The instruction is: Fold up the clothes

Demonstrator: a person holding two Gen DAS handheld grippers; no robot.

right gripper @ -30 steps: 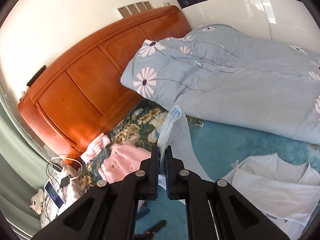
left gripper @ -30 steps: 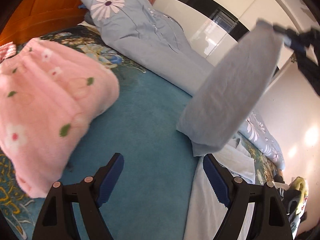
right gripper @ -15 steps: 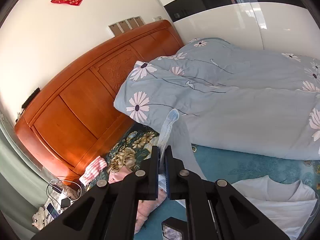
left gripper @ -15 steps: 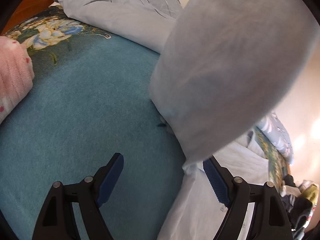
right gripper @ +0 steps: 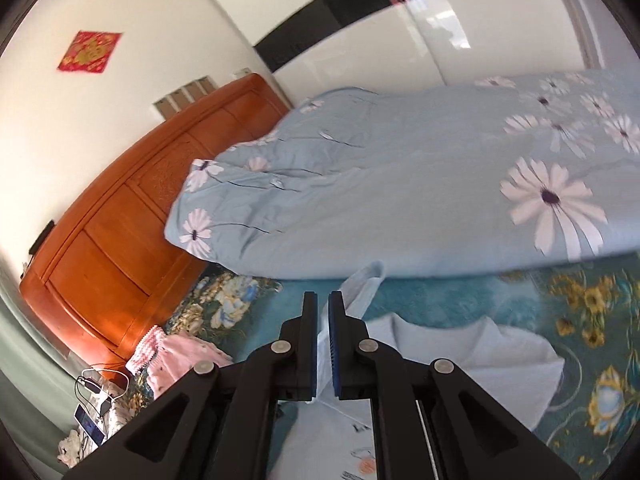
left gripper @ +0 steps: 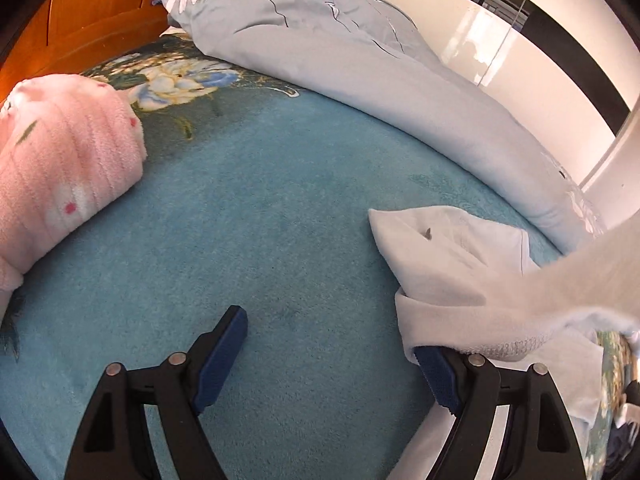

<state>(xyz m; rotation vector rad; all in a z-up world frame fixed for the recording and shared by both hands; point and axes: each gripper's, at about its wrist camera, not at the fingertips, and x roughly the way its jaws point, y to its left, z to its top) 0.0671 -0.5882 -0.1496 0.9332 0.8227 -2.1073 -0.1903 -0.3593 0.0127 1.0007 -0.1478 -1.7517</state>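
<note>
Two grippers: right gripper (right gripper: 323, 316) jaws pinching pale garment (right gripper: 362, 286); left gripper (left gripper: 332, 344) jaws spread beside it

The bed cover (left gripper: 260, 220) was teal, bordered with blue, cream and yellow flowers on dark green. The quilt (right gripper: 400, 200) was pale blue with white, dark-centred daisies. A folded pink garment (left gripper: 60, 168) showed white flowers, green leaves and red dots. The shirt (right gripper: 480, 360) was white. The headboard (right gripper: 120, 220) was orange-brown wood; a red and gold paper square (right gripper: 90, 52) hung on the white wall. Each black tool (left gripper: 332, 360) had blue pads.
</note>
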